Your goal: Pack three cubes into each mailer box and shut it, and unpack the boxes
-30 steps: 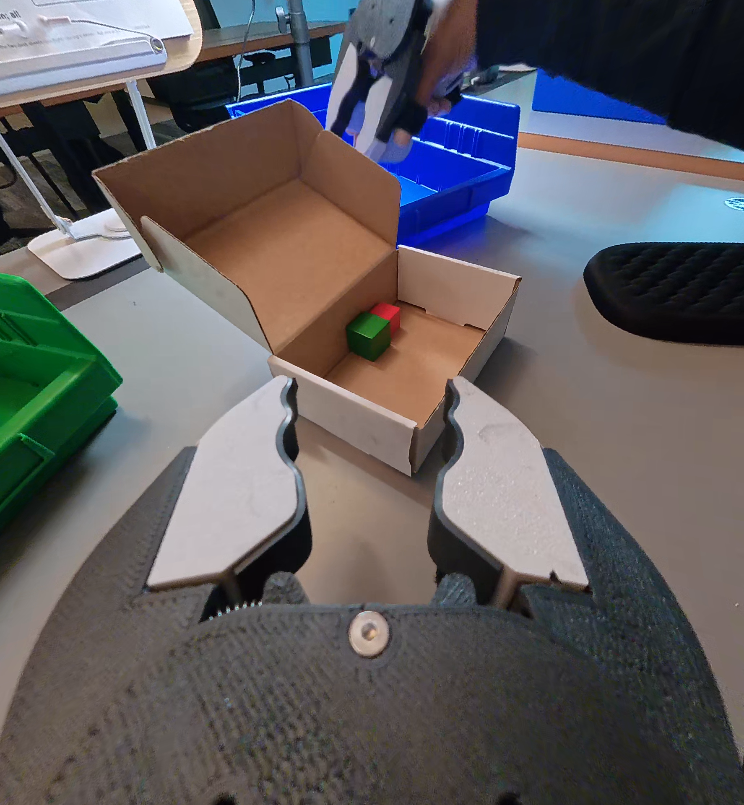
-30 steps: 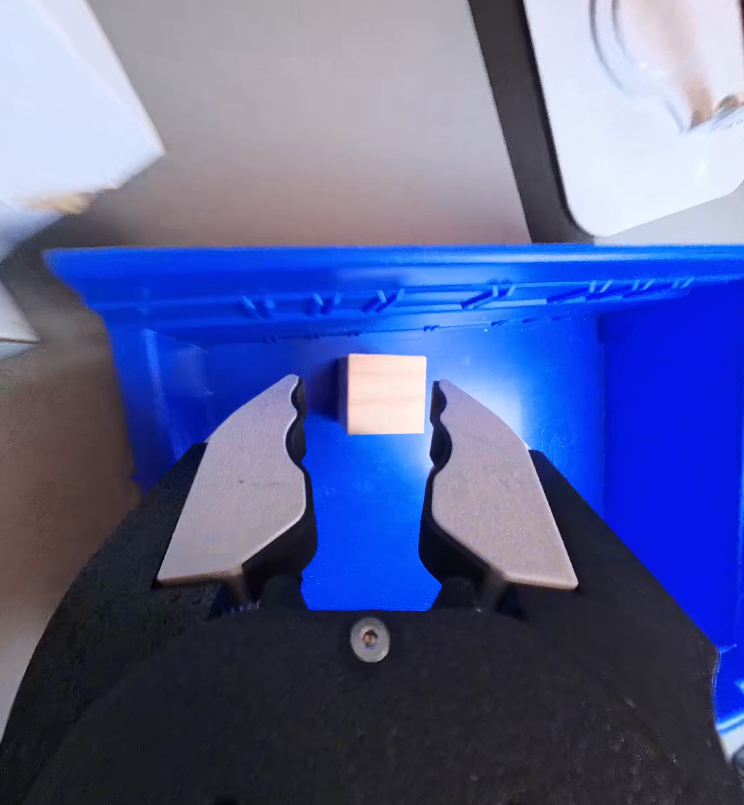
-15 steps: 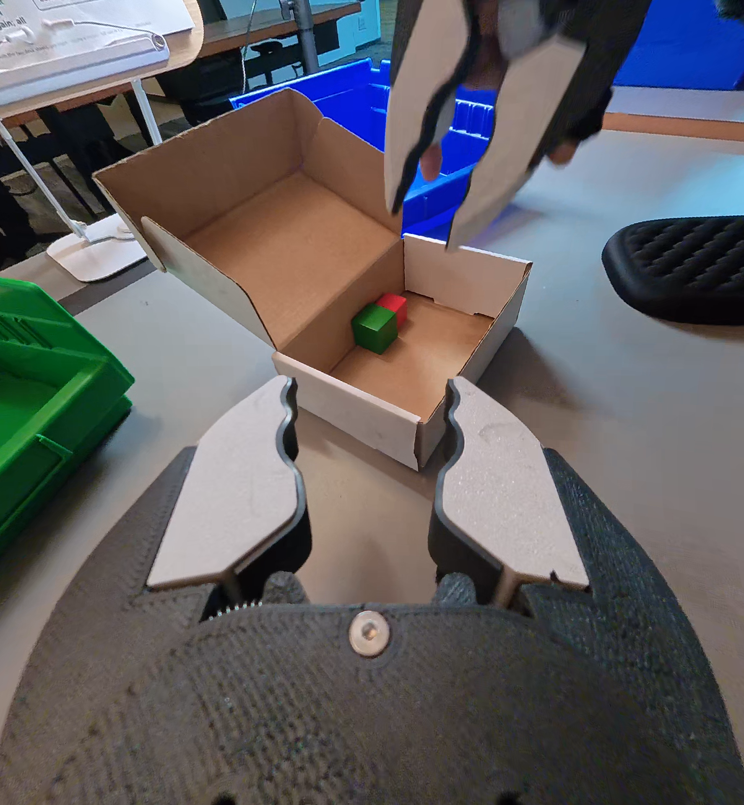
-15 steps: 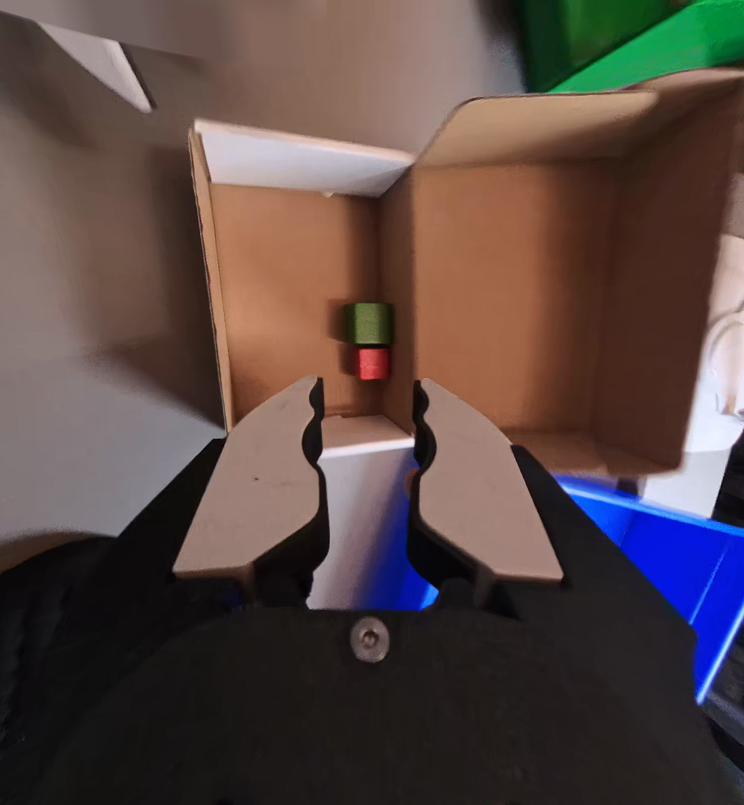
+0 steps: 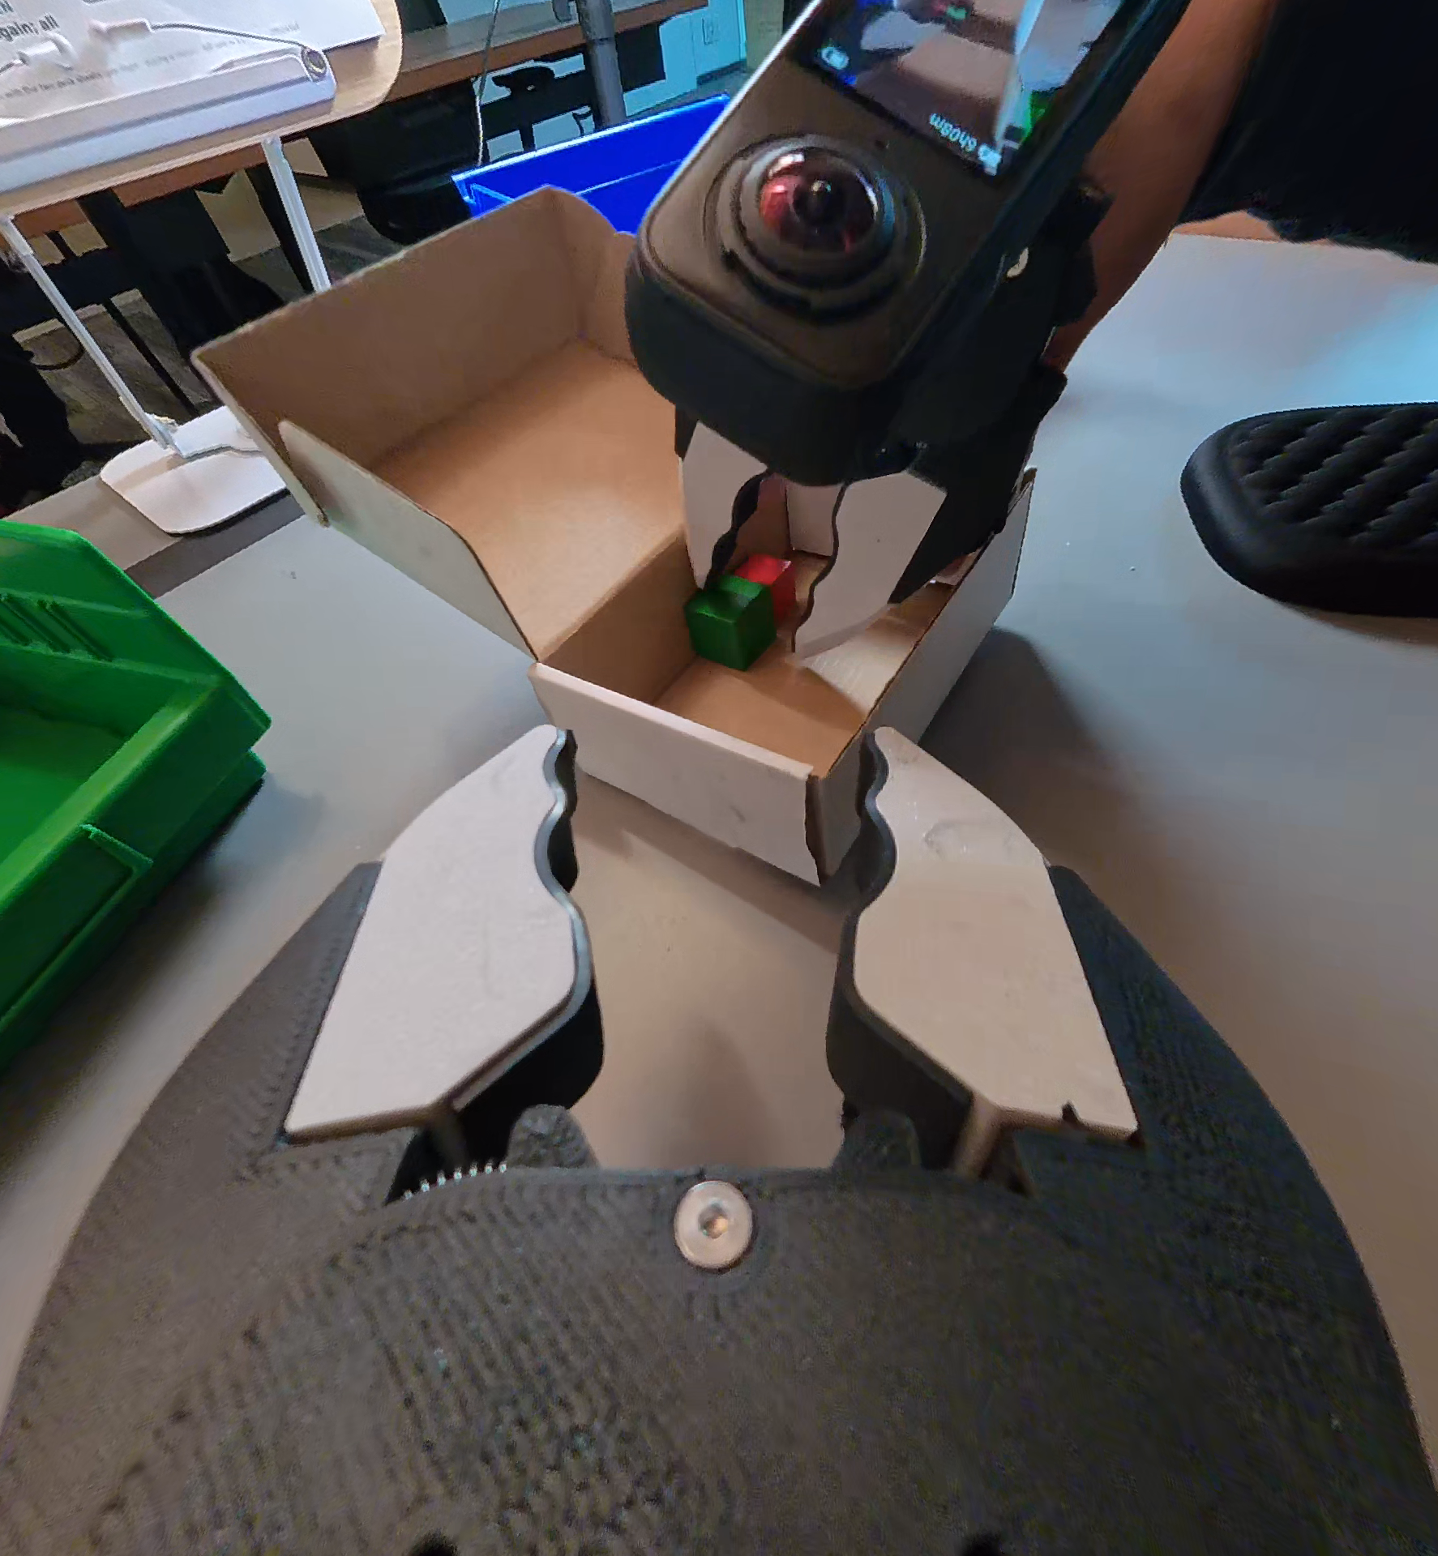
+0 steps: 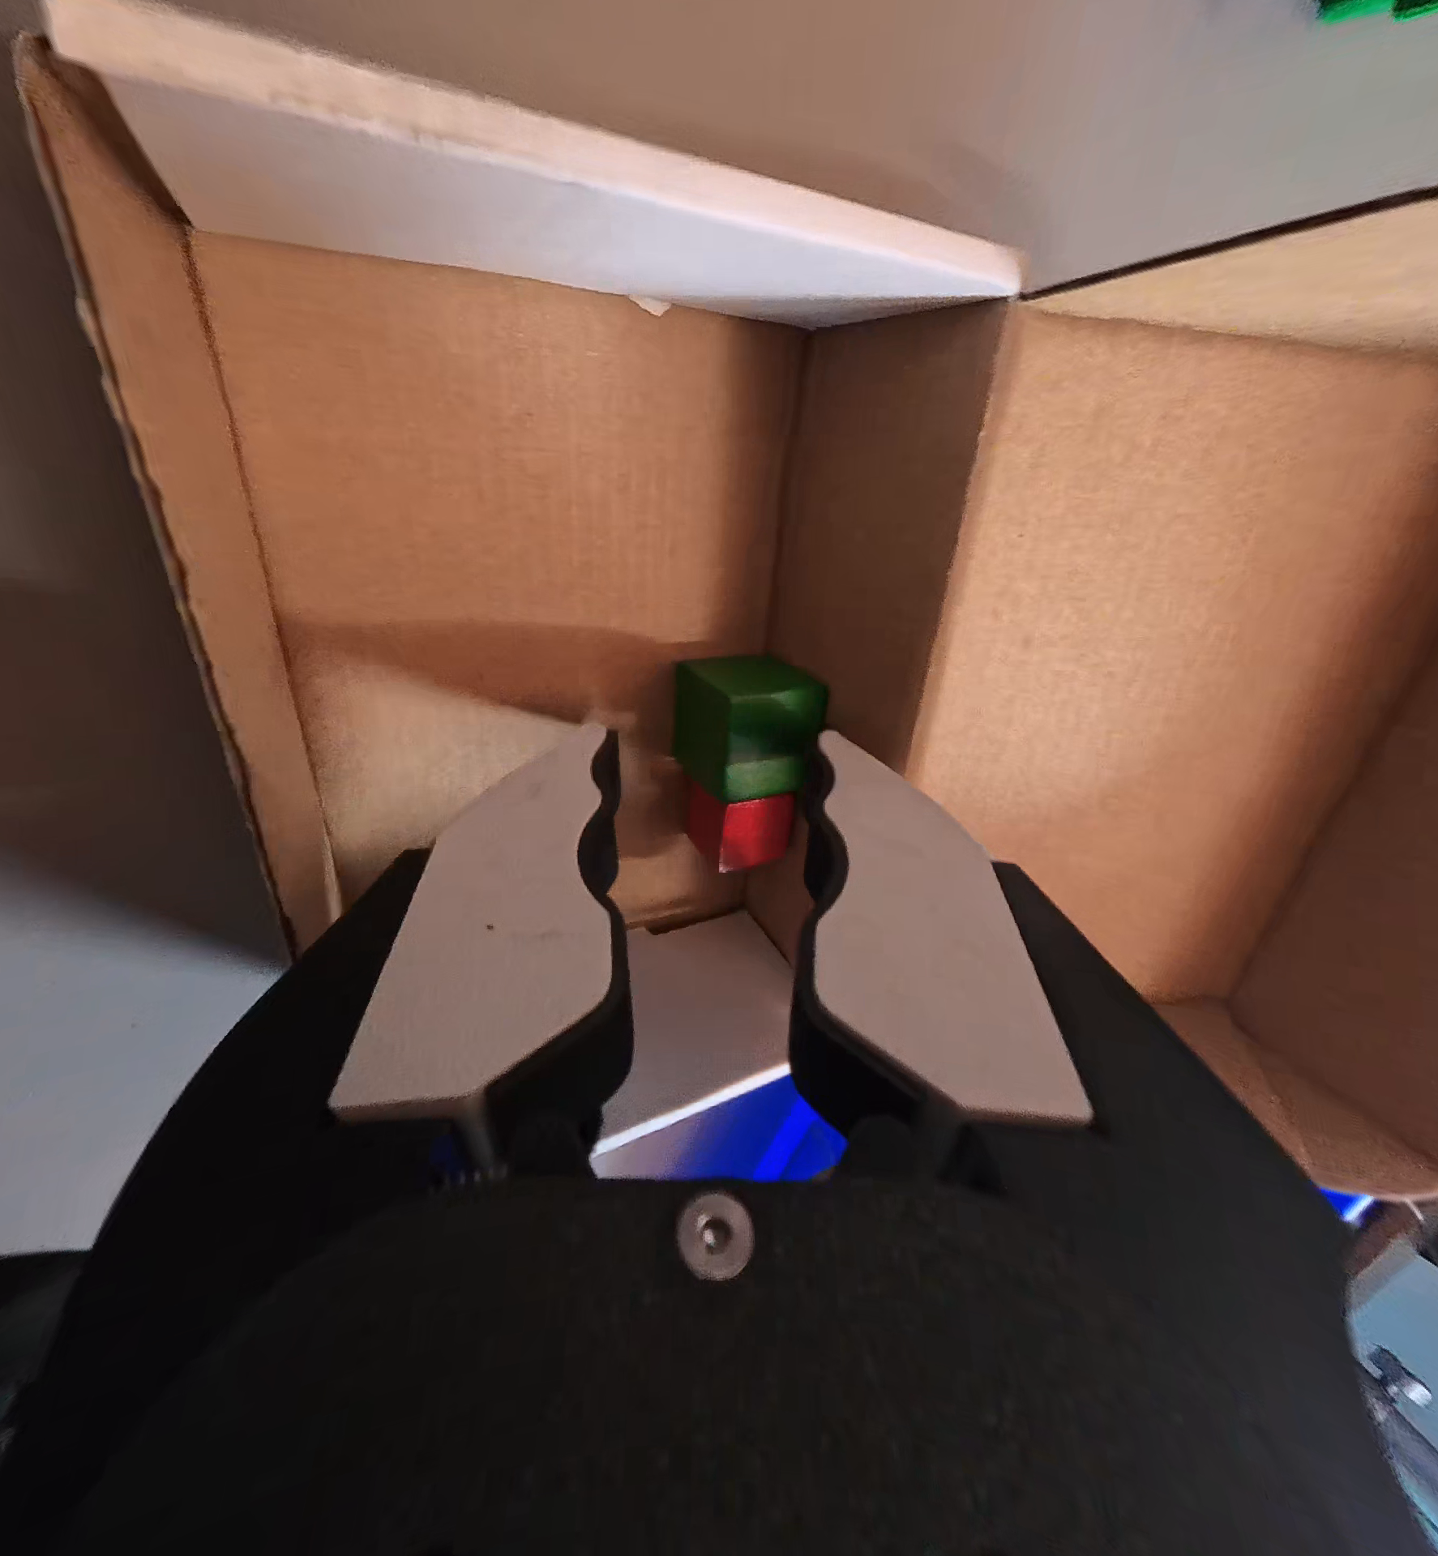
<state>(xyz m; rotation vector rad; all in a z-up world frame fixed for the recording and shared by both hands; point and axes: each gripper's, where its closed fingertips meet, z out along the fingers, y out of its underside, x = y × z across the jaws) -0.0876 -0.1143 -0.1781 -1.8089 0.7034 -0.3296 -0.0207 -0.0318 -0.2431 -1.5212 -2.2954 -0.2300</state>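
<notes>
right gripper (image 6: pixel 714 758): fingers apart, empty — tips down inside mailer box (image 5: pixel 699 783), flanking red cube (image 6: pixel 749 833)
green cube (image 6: pixel 741 724): touching red cube
left gripper (image 5: pixel 716 783): spread wide, empty — just before the box's near wall

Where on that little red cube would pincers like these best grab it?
Probably from above, across the red cube's two free opposite flat faces. The green cube touches one side and the mailer box's inner wall stands close beside it. The right gripper is open, already above it.

Grey table (image 5: pixel 1204 758); wooden desk (image 5: pixel 463 50) behind.
</notes>
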